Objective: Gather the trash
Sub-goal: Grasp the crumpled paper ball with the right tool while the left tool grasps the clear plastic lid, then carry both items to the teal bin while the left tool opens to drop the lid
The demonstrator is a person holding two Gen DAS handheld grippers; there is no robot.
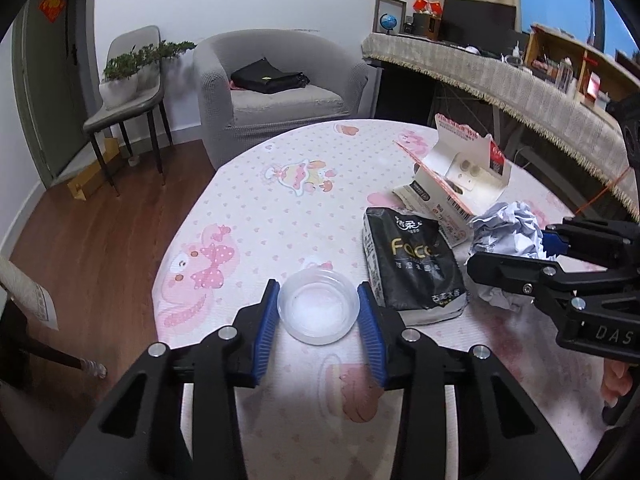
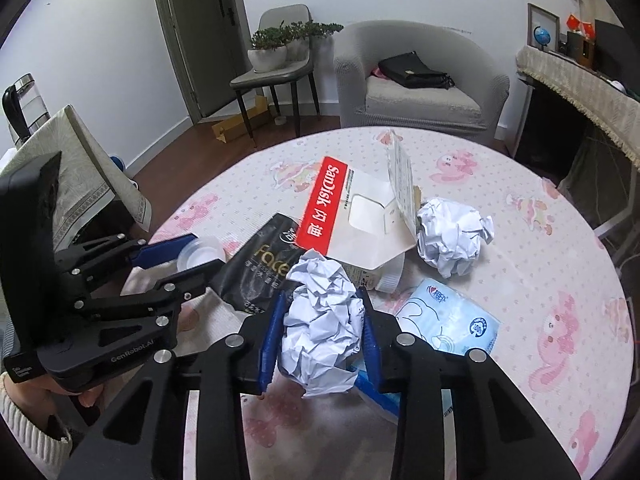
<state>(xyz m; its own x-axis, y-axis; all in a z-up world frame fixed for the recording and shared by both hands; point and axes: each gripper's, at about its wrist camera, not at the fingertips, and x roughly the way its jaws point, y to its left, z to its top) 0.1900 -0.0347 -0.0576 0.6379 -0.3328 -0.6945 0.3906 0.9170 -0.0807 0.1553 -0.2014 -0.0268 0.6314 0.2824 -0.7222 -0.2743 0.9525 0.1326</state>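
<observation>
My left gripper (image 1: 319,309) has its blue pads on both sides of a small clear plastic cup (image 1: 319,307) on the round table and looks closed on it; the cup also shows in the right wrist view (image 2: 199,253). My right gripper (image 2: 322,330) is shut on a crumpled white paper ball (image 2: 320,320), seen from the left wrist view too (image 1: 506,236). A black "Face" tissue pack (image 1: 412,264) lies between them. A red-and-white SanDisk carton (image 2: 352,216), a second paper ball (image 2: 452,236) and a light blue tissue pack (image 2: 448,320) lie nearby.
The table has a white cloth with pink cartoon prints (image 1: 260,208). Behind it stand a grey armchair (image 1: 276,84) with a black bag, a grey chair with potted plants (image 1: 128,80), and a cloth-covered sideboard (image 1: 520,84) at right.
</observation>
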